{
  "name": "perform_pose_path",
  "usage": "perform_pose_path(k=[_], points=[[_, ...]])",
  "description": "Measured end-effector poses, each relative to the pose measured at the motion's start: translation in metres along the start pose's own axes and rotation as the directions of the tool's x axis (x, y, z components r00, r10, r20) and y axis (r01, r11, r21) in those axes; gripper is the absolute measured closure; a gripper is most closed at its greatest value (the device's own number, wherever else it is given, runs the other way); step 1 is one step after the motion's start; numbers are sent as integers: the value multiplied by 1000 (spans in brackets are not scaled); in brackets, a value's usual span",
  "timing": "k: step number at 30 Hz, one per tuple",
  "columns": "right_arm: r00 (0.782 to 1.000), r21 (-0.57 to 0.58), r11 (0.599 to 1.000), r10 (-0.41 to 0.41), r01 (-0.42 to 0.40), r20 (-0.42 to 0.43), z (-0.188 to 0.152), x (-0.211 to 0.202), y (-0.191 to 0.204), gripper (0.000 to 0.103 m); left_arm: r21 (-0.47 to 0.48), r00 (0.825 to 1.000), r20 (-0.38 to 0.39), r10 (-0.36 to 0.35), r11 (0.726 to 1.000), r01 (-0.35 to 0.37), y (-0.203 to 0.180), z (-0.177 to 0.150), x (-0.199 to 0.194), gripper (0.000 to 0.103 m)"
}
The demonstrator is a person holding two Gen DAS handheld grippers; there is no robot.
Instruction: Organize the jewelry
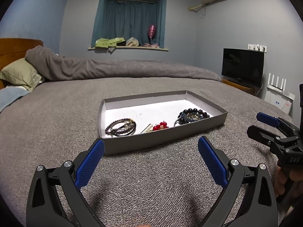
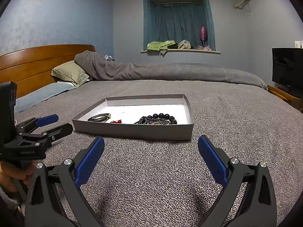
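Roughly centred on the grey bed (image 1: 56, 124) sits a shallow tray (image 1: 162, 140), and all the jewelry we can see lies inside it, along the near wall.

Left to right in the left wrist view: a coil of dark bracelets (image 1: 121, 127); a small silvery piece (image 1: 146, 129); red beads (image 1: 161, 125); a heap of black and blue beads (image 1: 192, 115).

Left gripper (image 1: 151, 147): released, jaws wide, holding nothing, just short of the tray's near wall. Right gripper (image 2: 151, 147): likewise spread and empty, near the tray's right end.

Stage is unclear to us: pieces in three loose groups fit either a sort just finished or a jumble awaiting sorting.

If any piece is to be handled, we judge it best to come in over the near wall from above, pinch one strand only, and steady the light tray with the other gripper, since the bedding is soft.

Hard to make out: what the silvery piece is; how many items make up the black heap, or whether they are tangled. The near wall hides the lowest parts of the pieces in the right wrist view.
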State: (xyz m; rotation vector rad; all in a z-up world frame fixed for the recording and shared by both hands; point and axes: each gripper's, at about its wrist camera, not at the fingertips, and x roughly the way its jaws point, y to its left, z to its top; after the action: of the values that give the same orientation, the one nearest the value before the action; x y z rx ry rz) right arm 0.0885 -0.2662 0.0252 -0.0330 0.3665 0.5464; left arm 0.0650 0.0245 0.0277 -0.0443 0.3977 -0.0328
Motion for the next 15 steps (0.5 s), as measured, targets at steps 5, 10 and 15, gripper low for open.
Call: perform_pose_path(k=[5,10,15], points=[[1000,0,1000,0,0,0,0,0,0,5,-7,1000,5,-2,1000,2,1,0,-2,5],[1000,-1,1000,0,0,0,0,0,0,5,-9,1000,8,0,1000,0,2,0,-3,5],[1000,0,1000,0,0,0,0,0,0,5,-9,1000,4,2,1000,-2,2,1,-2,5]])
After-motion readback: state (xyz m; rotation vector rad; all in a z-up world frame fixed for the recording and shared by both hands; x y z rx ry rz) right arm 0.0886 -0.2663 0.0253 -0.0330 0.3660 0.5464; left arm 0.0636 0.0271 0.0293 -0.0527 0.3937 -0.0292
